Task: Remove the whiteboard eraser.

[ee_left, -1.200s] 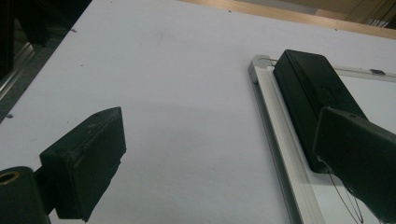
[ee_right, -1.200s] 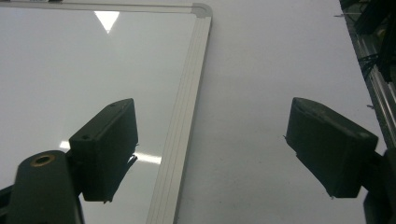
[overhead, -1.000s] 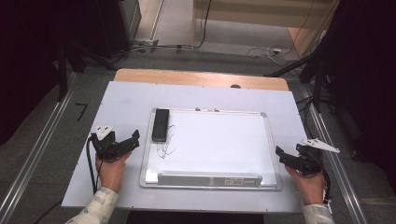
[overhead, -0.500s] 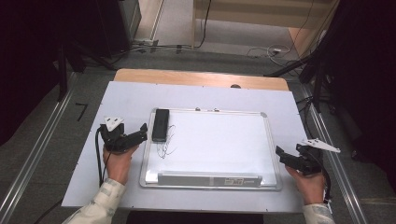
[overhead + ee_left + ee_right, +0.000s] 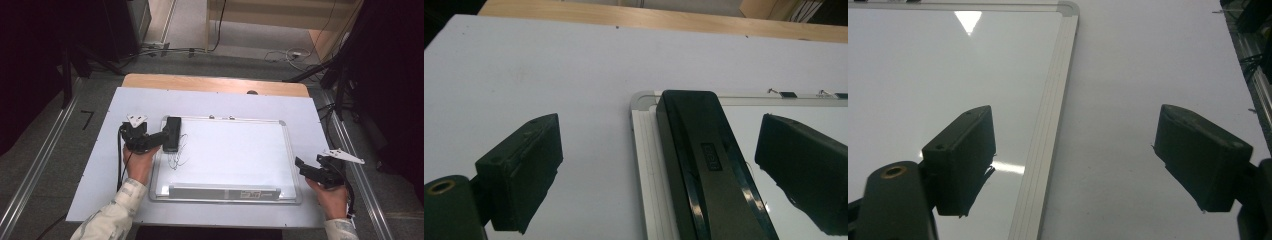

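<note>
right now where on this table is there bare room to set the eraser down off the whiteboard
Bare table runs between the whiteboard's top frame and the wooden edge, and along the near left corner. The board's middle is open too. It is crowded at the board's left edge, where the left gripper straddles the eraser by scribbles.

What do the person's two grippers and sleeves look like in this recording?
Both the left gripper and the right gripper are black, with blocky black jaws and a grey three-cornered plate on top. A black cable trails from the left one. The jaw arms carry a brass-coloured eyelet. The sleeves are light with a faint pattern.
</note>
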`<state>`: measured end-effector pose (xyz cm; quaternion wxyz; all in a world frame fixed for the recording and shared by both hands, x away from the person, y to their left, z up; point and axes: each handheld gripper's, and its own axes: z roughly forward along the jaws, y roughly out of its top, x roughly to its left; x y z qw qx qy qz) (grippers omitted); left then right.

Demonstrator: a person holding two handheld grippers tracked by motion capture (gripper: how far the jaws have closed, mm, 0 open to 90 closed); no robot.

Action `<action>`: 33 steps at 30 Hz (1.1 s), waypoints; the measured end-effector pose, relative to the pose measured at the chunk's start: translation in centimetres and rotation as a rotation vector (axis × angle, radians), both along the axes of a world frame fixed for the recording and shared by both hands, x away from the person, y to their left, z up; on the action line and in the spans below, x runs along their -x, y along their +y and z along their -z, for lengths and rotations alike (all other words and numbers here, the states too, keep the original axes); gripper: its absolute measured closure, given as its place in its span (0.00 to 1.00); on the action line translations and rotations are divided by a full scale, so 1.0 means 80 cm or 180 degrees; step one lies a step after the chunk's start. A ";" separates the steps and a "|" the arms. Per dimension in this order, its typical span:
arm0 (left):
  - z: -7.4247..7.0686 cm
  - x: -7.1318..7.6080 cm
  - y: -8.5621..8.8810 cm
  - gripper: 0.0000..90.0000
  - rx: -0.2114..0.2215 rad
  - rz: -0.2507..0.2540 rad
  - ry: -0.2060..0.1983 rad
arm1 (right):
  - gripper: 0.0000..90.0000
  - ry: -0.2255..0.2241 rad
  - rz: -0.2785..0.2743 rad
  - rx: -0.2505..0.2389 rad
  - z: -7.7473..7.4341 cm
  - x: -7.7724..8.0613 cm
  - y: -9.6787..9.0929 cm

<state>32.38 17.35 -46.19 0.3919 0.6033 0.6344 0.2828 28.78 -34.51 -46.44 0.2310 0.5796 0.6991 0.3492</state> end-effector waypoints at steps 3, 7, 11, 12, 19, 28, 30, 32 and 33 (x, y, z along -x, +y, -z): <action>0.002 -0.008 -0.007 0.06 -0.0053 0.0022 0.0022 | 0.17 -0.0002 -0.0003 -0.0004 0.000 0.000 0.000; 0.002 -0.016 -0.016 0.07 -0.0109 0.0055 0.0036 | 0.17 0.0003 -0.0009 -0.0005 0.000 -0.001 0.000; 0.005 -0.030 -0.029 0.14 -0.0124 0.0138 0.0042 | 0.17 0.0011 -0.0023 -0.0004 0.001 -0.001 0.001; 0.006 -0.033 -0.031 0.15 -0.0128 0.0158 0.0049 | 0.17 0.0017 -0.0022 -0.0008 0.001 -0.001 0.001; 0.015 -0.052 -0.041 0.22 -0.0066 0.0181 0.0171 | 0.17 0.0011 -0.0025 -0.0018 0.001 -0.001 -0.001; 0.027 -0.065 -0.049 0.31 -0.0119 0.0175 0.0254 | 0.17 0.0027 -0.0023 -0.0020 0.002 -0.002 -0.001; 0.026 -0.066 -0.050 0.32 -0.0098 0.0168 0.0234 | 0.17 0.0027 -0.0021 -0.0026 0.002 -0.002 -0.001; 0.026 -0.068 -0.051 0.33 -0.0127 0.0157 0.0230 | 0.17 0.0031 -0.0021 -0.0023 0.002 -0.002 -0.001; 0.026 -0.068 -0.051 0.34 -0.0127 0.0157 0.0230 | 0.17 0.0033 -0.0027 -0.0018 0.002 -0.002 -0.001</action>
